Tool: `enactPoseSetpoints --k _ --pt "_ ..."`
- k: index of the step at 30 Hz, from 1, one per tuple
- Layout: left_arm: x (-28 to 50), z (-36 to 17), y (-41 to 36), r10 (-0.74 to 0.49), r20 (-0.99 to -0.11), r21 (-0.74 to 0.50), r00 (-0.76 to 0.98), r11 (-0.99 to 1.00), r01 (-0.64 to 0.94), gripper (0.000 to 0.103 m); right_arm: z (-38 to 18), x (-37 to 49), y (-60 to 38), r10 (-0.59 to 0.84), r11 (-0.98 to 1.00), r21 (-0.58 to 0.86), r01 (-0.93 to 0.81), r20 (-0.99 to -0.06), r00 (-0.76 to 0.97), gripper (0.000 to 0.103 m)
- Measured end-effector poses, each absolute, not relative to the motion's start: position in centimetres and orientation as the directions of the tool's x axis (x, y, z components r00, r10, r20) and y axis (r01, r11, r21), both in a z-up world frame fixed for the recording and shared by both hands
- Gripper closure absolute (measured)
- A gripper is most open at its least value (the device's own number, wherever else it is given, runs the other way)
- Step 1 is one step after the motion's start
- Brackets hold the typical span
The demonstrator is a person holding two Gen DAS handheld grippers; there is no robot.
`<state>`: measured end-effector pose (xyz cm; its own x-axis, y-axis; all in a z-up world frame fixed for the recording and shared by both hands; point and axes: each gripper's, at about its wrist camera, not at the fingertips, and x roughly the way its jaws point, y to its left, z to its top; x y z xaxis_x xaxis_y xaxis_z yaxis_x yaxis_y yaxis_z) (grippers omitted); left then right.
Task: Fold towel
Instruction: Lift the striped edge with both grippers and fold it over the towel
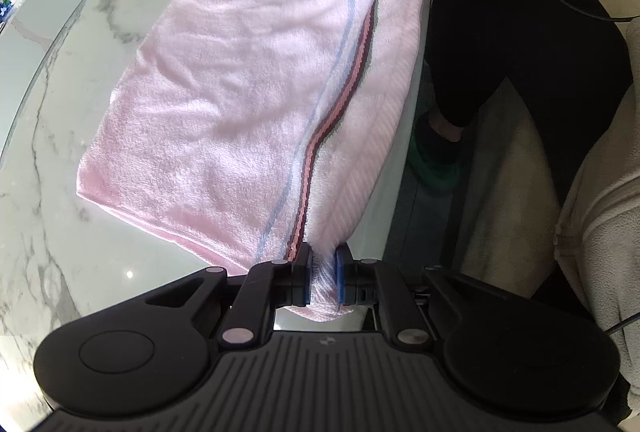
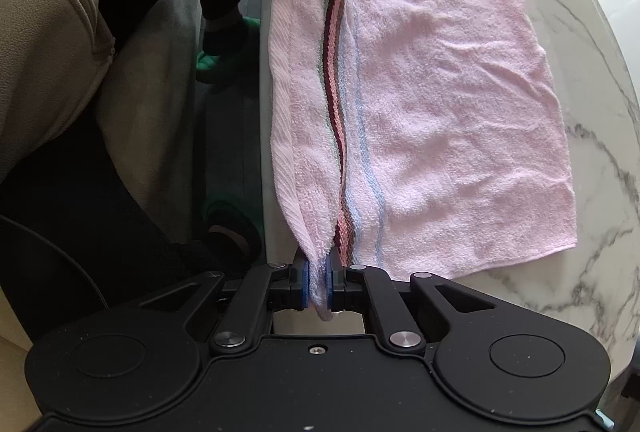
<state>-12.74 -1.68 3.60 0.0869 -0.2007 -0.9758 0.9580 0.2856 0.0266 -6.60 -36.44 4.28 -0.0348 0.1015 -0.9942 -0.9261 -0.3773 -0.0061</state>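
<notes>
While the pink towel (image 1: 224, 103) lies mostly flat on the marble table (image 1: 60, 135), you've got its striped end raised along the table's near edge. Your left gripper (image 1: 323, 274) pinches one corner of that end, your right gripper (image 2: 318, 282) pinches the other corner, both jaws pressed onto cloth.

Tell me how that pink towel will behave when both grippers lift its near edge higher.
The towel will probably sag between the left gripper and right gripper, since its held edge already droops. It looks light. Its terry pile likely drags across the marble table rather than sliding.
</notes>
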Motion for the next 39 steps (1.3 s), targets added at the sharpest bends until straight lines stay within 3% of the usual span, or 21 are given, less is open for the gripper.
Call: enactPoseSetpoints --k 17,24,39 --pt "-0.1 8.3 -1.1 -0.182 -0.968 0.116 0.175 0.293 0.949 0.093 11.5 4.6 -30.5 0.121 -0.349 -0.079 -0.934 -0.992 0.038 0.097" --pt "7.2 7.0 -1.3 -0.171 -0.973 0.096 0.154 0.306 0.947 0.093 12.7 11.0 -27.9 0.127 -0.294 -0.056 -0.954 -0.992 0.02 0.097" --pt "18.9 0.3 -1.0 -0.191 -0.981 -0.085 -0.009 0.391 0.916 0.092 6.6 21.7 -24.5 0.1 -0.157 0.116 -0.981 -0.986 -0.133 0.097"
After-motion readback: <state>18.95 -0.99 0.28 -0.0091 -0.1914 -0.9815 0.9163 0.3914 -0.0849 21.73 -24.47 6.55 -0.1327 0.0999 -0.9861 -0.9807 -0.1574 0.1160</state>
